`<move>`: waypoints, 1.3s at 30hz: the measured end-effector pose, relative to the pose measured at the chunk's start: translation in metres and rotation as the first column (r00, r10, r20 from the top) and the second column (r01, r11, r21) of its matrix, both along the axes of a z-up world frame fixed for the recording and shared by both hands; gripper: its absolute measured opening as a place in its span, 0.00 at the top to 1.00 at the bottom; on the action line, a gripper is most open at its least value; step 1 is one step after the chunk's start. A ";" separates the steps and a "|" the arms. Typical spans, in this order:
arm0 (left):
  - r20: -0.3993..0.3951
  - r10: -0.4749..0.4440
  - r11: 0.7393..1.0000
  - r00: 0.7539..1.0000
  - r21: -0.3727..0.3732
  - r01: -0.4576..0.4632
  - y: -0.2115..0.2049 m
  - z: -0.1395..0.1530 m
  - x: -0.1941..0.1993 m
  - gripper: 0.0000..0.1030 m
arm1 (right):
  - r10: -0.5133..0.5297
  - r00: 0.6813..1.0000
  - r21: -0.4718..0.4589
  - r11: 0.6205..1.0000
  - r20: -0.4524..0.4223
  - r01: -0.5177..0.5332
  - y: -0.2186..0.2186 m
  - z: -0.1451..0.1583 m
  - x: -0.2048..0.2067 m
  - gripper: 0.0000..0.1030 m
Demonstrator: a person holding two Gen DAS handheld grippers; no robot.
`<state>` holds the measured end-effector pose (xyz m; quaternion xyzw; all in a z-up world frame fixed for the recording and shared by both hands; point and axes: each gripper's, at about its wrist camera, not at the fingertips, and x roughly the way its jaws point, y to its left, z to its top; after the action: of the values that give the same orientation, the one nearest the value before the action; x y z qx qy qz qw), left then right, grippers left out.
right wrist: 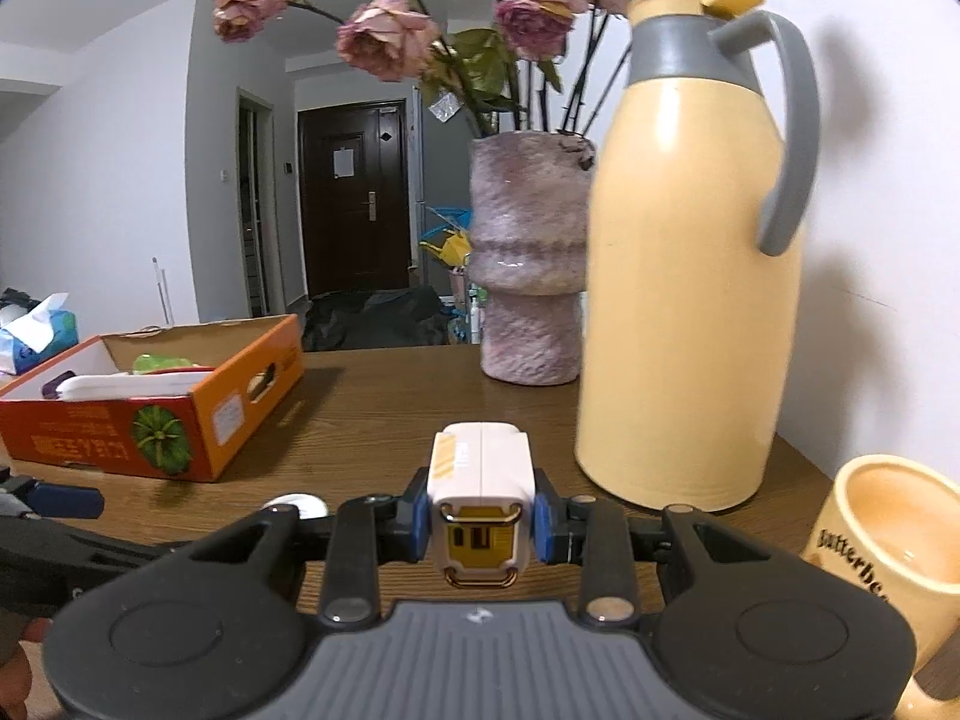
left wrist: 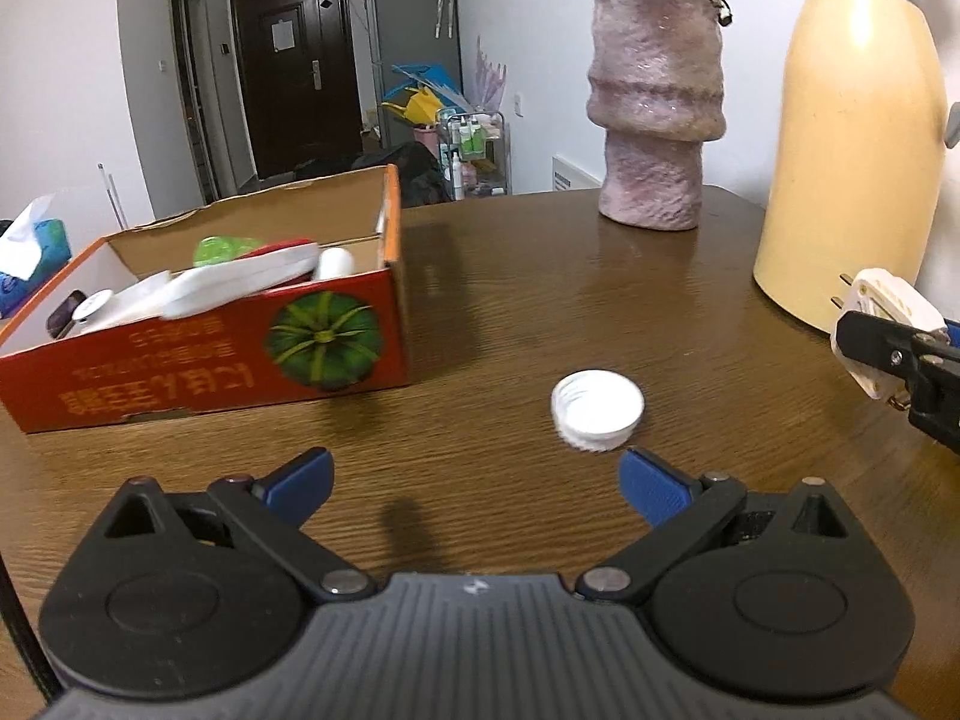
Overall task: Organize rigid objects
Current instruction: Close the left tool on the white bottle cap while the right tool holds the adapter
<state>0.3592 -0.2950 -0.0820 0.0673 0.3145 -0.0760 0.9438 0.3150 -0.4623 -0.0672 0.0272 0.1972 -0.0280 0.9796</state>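
My left gripper (left wrist: 477,483) is released, jaws spread wide w/ nothing between them, hovering low over the wooden surface (left wrist: 510,312). A white bottle cap (left wrist: 597,411) lies open side up on the surface just ahead of the blue fingertips (left wrist: 651,489), a bit to the right of centre, not touched.

My right gripper (right wrist: 480,525) has its jaws clenched on a white charger plug (right wrist: 483,492), blue pads pressing both sides; the yellow face w/ its slots points back at the cam. From the left wrist view I see the same plug (left wrist: 888,306) at the right edge, prongs pointing up-left, held above the surface near the base of the yellow thermos jug (left wrist: 852,138).

The orange cardboard box (left wrist: 240,360) sits at left on the surface, open top, pumpkin print on its side. Inside are white flat items, a green thing and a white cylinder; can't tell exactly what each is. The box is well apart from the cap and from both grippers.

Behind: a pink textured vase (right wrist: 528,264) w/ dried roses (right wrist: 384,39), just beside the jug. A cream mug (right wrist: 894,534) stands at the right edge, near the jug. A tissue box (left wrist: 33,258) sits far left beyond the orange box. Part of a hand shows at the bottom-left corner of the right wrist view.
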 end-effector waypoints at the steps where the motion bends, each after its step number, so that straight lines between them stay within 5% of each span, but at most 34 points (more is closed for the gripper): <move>1: -0.002 0.000 1.000 1.000 -0.002 0.000 -0.004 -0.001 0.002 0.00 | -0.002 1.000 0.000 1.000 -0.001 0.002 -0.003 0.000 0.001 0.70; 19: -0.038 0.031 1.000 0.999 0.002 -0.031 -0.048 -0.011 0.034 0.01 | -0.016 1.000 -0.006 1.000 -0.001 0.016 -0.043 -0.006 0.005 0.70; 24: -0.038 0.030 1.000 0.999 0.006 -0.030 -0.053 -0.012 0.036 0.15 | -0.009 1.000 -0.003 1.000 -0.001 0.009 -0.046 -0.006 0.004 0.70; 31: -0.061 -0.007 1.000 0.998 -0.027 0.005 -0.052 -0.014 0.038 0.57 | 0.005 1.000 -0.010 1.000 -0.002 -0.005 -0.042 -0.008 0.002 0.70; 39: -0.055 -0.019 0.998 0.998 -0.054 0.016 -0.045 -0.009 0.033 0.60 | 0.011 1.000 -0.058 0.998 -0.009 -0.012 -0.031 -0.013 0.003 0.70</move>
<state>0.3917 -0.3397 -0.0910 0.0425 0.3378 -0.0945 0.9355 0.3181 -0.4933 -0.0798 -0.0025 0.2009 -0.0282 0.9792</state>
